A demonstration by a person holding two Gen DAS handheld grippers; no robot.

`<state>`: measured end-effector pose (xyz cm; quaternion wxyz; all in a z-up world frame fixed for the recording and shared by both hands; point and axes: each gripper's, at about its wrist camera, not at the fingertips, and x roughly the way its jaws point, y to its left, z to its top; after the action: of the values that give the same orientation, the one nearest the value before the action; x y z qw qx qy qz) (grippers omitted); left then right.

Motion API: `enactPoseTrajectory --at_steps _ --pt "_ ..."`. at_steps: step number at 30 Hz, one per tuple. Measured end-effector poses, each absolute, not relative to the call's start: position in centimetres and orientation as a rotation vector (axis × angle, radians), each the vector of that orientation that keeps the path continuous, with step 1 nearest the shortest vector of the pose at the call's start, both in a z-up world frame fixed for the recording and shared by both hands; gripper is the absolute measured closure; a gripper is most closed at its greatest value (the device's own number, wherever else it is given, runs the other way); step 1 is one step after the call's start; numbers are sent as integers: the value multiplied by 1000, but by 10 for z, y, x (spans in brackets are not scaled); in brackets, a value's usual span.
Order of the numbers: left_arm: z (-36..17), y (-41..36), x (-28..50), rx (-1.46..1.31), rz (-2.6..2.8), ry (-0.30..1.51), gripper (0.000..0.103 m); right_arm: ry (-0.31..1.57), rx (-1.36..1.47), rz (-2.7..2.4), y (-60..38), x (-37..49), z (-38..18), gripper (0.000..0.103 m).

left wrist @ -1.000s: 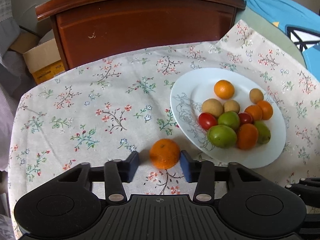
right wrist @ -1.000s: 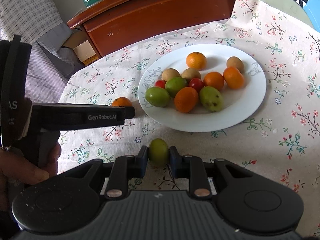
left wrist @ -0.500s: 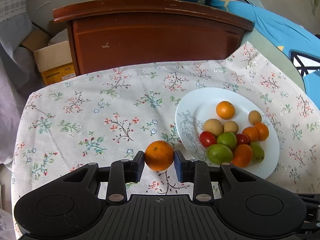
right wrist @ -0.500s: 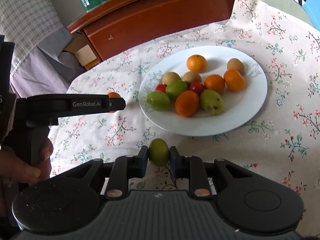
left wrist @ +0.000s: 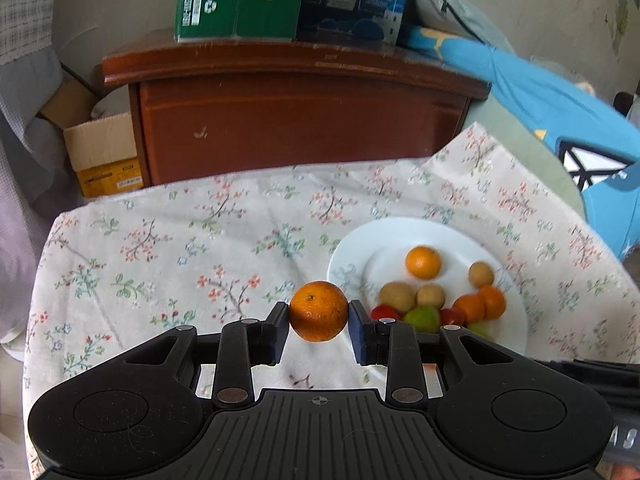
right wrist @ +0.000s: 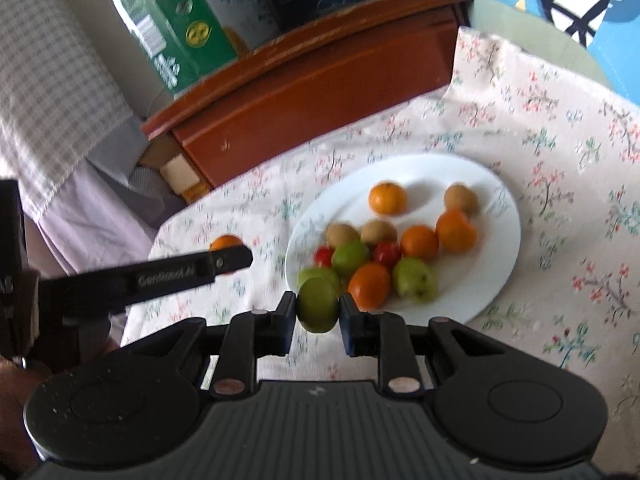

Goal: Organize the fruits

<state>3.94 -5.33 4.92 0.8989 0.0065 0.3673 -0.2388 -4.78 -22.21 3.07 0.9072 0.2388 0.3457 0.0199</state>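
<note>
My left gripper (left wrist: 319, 316) is shut on an orange mandarin (left wrist: 319, 311), held above the floral tablecloth just left of the white plate (left wrist: 360, 248). My right gripper (right wrist: 318, 312) is shut on a small green fruit (right wrist: 318, 310), lifted off the cloth at the near left rim of the plate (right wrist: 496, 280). The plate holds several fruits: mandarins, green ones, red tomatoes and brown ones. In the right wrist view the left gripper (right wrist: 228, 258) reaches in from the left with the mandarin (right wrist: 225, 241) partly hidden behind its finger.
A brown wooden cabinet (left wrist: 304, 120) stands behind the table, with green and blue boxes (left wrist: 240, 0) on top. A cardboard box (left wrist: 104, 152) sits to its left. Blue fabric (left wrist: 560, 112) lies at the right. A hand (right wrist: 16, 400) holds the left gripper.
My left gripper closed on the mandarin and lifted it off the cloth. The right gripper rose with the green fruit and moved closer to the plate. Both views tilted up.
</note>
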Motion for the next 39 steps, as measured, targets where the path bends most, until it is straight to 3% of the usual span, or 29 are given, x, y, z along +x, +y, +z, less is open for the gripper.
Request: enactPoseTrajectory --at_steps 12,29,33,35,37,39 --pt "70 -67 46 -30 -551 712 74 587 530 -28 -265 -39 66 80" --pt "56 -107 60 -23 -625 734 74 677 609 -62 -290 -2 37 80" --pt "57 -107 61 -35 -623 744 71 681 632 -95 -294 -3 32 75" --pt "60 -105 61 -39 -619 738 60 678 639 -100 -296 -4 33 74" --pt "66 -99 60 -61 -586 724 24 675 639 -113 -296 -5 34 67" --pt "73 -91 59 -94 -575 704 21 674 648 -121 -296 -7 35 65"
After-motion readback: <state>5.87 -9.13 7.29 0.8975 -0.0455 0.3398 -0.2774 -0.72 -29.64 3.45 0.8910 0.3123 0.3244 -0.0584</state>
